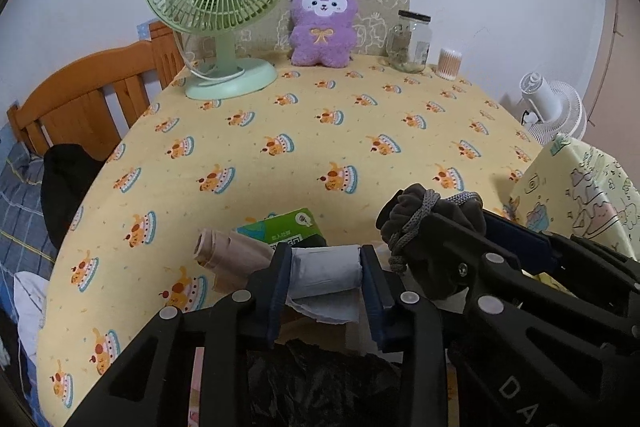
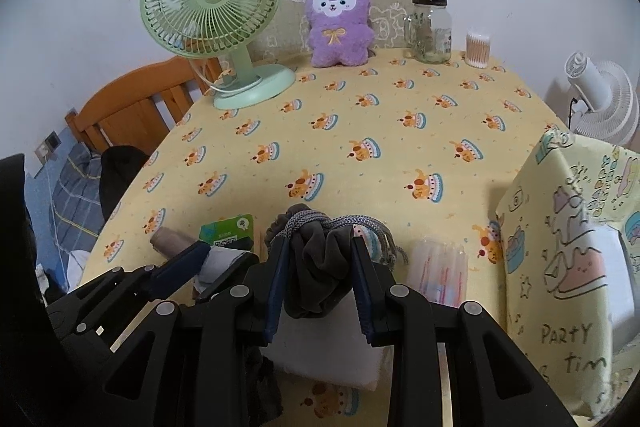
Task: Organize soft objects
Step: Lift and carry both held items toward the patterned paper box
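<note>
Grey cloth roll (image 1: pixel 326 271) pinched in the left tool (image 1: pixel 326 277) — right tool (image 2: pixel 320 279) clamps a dark drawstring pouch (image 2: pixel 316 267) — glass jar (image 2: pixel 431 31) looks empty.

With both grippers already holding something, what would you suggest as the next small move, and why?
Probably lift the left gripper a little. Its fingers are shut on the grey roll, which lies close beside the beige roll and green packet, while the right gripper holds the dark pouch.
</note>
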The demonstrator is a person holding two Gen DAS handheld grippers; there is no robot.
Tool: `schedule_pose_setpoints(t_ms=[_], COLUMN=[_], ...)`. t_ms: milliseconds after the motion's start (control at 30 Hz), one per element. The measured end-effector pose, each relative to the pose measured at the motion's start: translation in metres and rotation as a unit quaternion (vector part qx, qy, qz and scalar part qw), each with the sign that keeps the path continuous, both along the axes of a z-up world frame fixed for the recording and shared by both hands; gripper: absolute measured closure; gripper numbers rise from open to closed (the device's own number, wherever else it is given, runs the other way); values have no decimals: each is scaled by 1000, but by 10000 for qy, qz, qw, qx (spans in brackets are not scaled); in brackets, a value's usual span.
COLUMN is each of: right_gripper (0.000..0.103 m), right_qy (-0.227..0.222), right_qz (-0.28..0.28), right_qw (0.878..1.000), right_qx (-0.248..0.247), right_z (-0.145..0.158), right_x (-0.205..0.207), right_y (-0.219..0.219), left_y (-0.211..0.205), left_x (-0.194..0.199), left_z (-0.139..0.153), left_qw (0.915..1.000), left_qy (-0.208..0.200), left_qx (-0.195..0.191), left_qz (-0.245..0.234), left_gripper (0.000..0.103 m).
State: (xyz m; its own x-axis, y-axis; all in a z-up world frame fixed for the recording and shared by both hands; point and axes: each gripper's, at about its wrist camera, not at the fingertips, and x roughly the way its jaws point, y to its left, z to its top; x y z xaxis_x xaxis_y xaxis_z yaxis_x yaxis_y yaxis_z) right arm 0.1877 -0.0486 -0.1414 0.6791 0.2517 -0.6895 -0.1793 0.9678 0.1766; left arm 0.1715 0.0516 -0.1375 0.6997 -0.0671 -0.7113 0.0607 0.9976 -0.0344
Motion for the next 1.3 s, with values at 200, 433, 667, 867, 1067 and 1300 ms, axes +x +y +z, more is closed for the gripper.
schedule_pose_setpoints(t_ms=[200,433,667,867,1067,1300], right_gripper=[69,69,69,69,69,69], right_qy=[-161,-376,-564,-758,-927,-1103], right_qz=[-21,-94,-181,-251,-363,-538], right_qw=[9999,9992,9982,9968,9949,9921], right_qx=[22,-2,-14,-42,-146,-251], right_z=[14,35,54,72,86,97], right_x=[-12,-28,-43,-55,-62,-67], right_y=[-7,-18,-29,-37,-54,-77], left_y=[-7,-17,-29,-38,-53,-75], left_x=[-10,-23,-37,-48,-54,-58], left_z=[15,35,55,72,85,97], left_qw=[9999,9995,9985,9971,9953,9935], left_qy=[-144,-325,-542,-746,-935,-1086], left_qx=[15,38,78,109,195,199], left_qz=[-8,-54,-77,-96,-142,-289], left_gripper=[69,69,69,69,69,69])
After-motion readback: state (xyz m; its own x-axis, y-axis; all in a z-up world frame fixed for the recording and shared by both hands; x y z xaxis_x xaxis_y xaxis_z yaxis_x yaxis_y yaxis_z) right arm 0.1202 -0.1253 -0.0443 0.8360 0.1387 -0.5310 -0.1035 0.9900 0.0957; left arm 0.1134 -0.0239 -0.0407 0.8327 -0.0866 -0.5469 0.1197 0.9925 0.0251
